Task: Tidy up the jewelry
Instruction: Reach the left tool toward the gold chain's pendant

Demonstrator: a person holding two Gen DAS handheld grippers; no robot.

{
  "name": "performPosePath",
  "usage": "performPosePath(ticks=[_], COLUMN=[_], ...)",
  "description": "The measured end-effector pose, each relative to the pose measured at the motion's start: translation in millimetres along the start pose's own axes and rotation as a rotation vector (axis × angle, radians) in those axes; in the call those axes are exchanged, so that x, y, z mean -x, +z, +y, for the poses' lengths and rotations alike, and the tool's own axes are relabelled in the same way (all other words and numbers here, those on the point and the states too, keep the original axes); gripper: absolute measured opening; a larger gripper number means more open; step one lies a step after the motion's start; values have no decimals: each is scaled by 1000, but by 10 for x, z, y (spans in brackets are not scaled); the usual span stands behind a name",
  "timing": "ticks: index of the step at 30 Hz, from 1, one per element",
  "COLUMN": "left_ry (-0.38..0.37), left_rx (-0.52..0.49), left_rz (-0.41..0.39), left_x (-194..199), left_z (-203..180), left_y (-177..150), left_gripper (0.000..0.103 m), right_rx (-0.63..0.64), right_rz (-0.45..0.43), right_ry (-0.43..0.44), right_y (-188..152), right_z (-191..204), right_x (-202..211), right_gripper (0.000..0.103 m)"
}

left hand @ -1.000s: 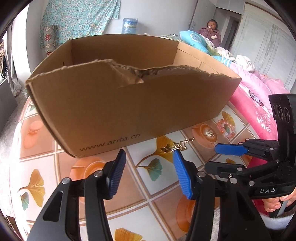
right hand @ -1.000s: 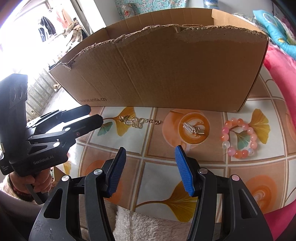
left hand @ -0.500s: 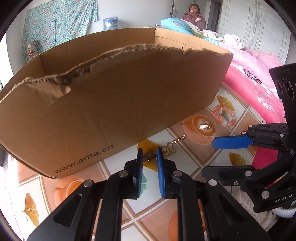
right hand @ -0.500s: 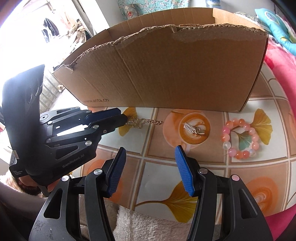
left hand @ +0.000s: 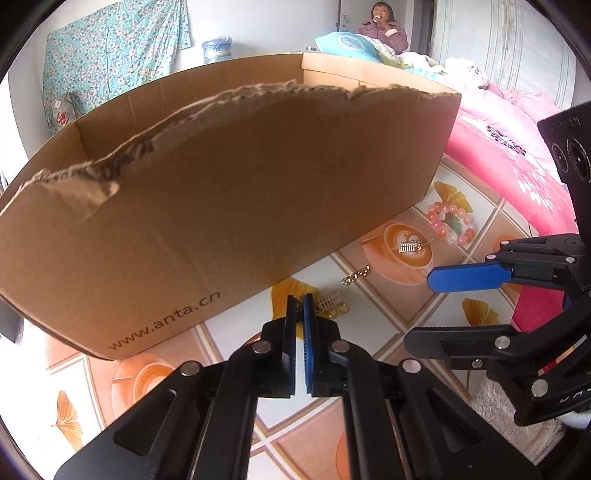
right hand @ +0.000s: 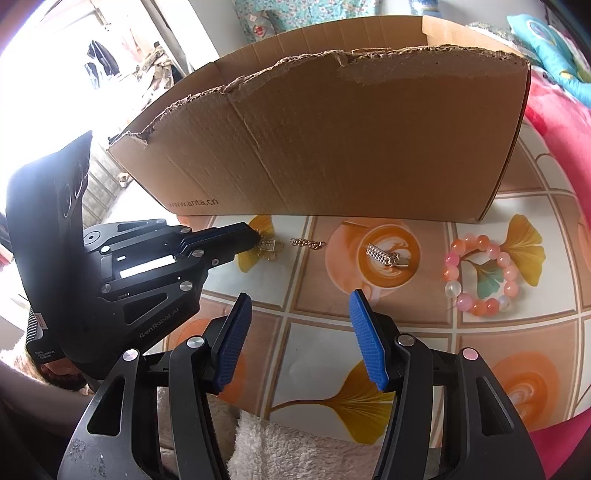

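Observation:
A gold chain with a charm (left hand: 334, 304) (right hand: 271, 246) lies on the tiled tabletop just in front of the cardboard box (left hand: 221, 206) (right hand: 332, 147). My left gripper (left hand: 299, 301) (right hand: 255, 233) is shut, its tips at the chain's charm end; I cannot tell whether it pinches the chain. A silver hair clip (left hand: 410, 246) (right hand: 384, 254) and a pink bead bracelet (left hand: 450, 221) (right hand: 480, 275) lie to the right. My right gripper (right hand: 301, 332) (left hand: 465, 277) is open and empty, above the table nearer than the clip.
The box is open-topped with a torn front wall and stands at the back of the table (right hand: 325, 350). A pink quilted bed (left hand: 509, 155) lies to the right. A white fluffy cloth (right hand: 295, 446) is at the table's near edge. A person (left hand: 384, 26) sits far behind.
My left gripper has moved forward to the gold chain and closed from wide open to shut at its charm end. The right gripper has stayed open and nearly still.

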State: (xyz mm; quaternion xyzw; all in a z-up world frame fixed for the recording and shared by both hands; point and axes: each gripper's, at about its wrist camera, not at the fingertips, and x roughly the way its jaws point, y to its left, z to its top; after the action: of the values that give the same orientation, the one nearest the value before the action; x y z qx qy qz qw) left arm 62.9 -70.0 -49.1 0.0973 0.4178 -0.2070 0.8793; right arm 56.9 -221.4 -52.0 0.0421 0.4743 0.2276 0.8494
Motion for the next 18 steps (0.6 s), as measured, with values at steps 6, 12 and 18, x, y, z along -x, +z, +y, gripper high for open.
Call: performPosePath(ticks=[6, 12, 18], left_ry=[4, 1, -45], left_rx=[33, 87, 180], left_rz=[6, 8, -66], left_x=[66, 168, 354], left_z=[75, 148, 274], left_y=[-70, -200, -309], left_gripper=[3, 3, 3], right_rx=[1, 7, 13], right_rz=[1, 1, 4], right_ry=[-1, -14, -31], right_y=[0, 2, 10], right_z=[-2, 20, 57], right_x=[-3, -31, -61], right_gripper=[53, 53, 53])
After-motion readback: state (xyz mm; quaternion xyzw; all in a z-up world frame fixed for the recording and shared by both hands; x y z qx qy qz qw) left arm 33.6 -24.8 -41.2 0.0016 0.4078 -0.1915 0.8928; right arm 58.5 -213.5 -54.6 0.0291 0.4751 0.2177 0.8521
